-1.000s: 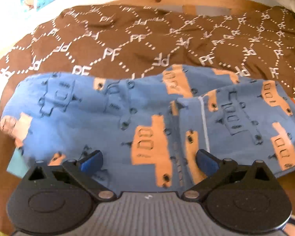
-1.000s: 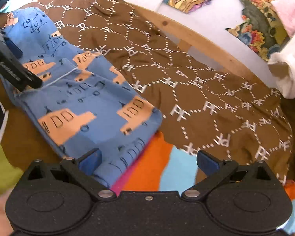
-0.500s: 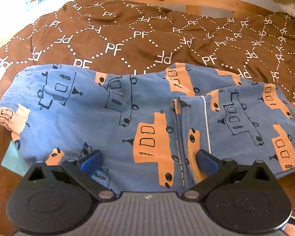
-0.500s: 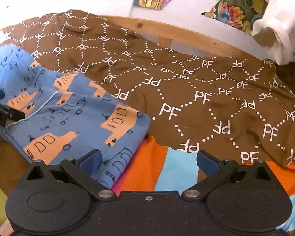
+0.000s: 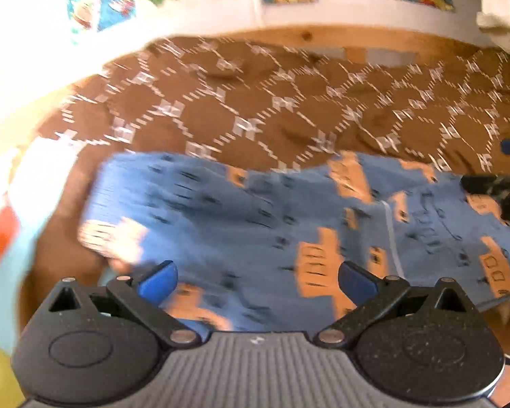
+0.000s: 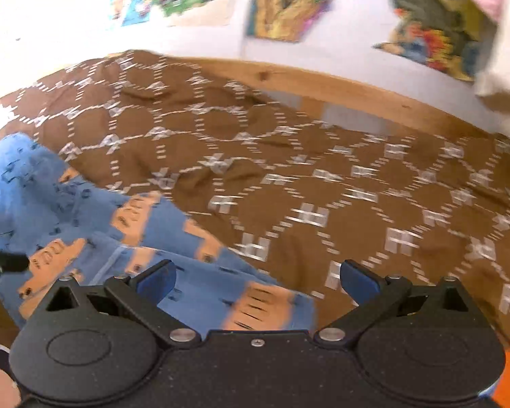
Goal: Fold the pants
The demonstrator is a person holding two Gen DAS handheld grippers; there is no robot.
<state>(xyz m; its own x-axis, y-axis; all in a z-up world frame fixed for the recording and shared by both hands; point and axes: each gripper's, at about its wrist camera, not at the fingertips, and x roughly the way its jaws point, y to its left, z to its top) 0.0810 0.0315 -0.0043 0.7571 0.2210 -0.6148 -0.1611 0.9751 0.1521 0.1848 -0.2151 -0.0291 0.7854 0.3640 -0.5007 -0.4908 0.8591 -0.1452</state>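
The blue pants (image 5: 289,224) are lying flat along the bed's near edge, on the brown blanket (image 5: 272,102), their long axis running crosswise to both sets of jaws. The left gripper (image 5: 256,277) is hovering over their middle, jaws apart and empty. The right gripper (image 6: 256,277), jaws likewise apart, is hanging at the end toward the bed's right side, likely nearer for lifting that end.
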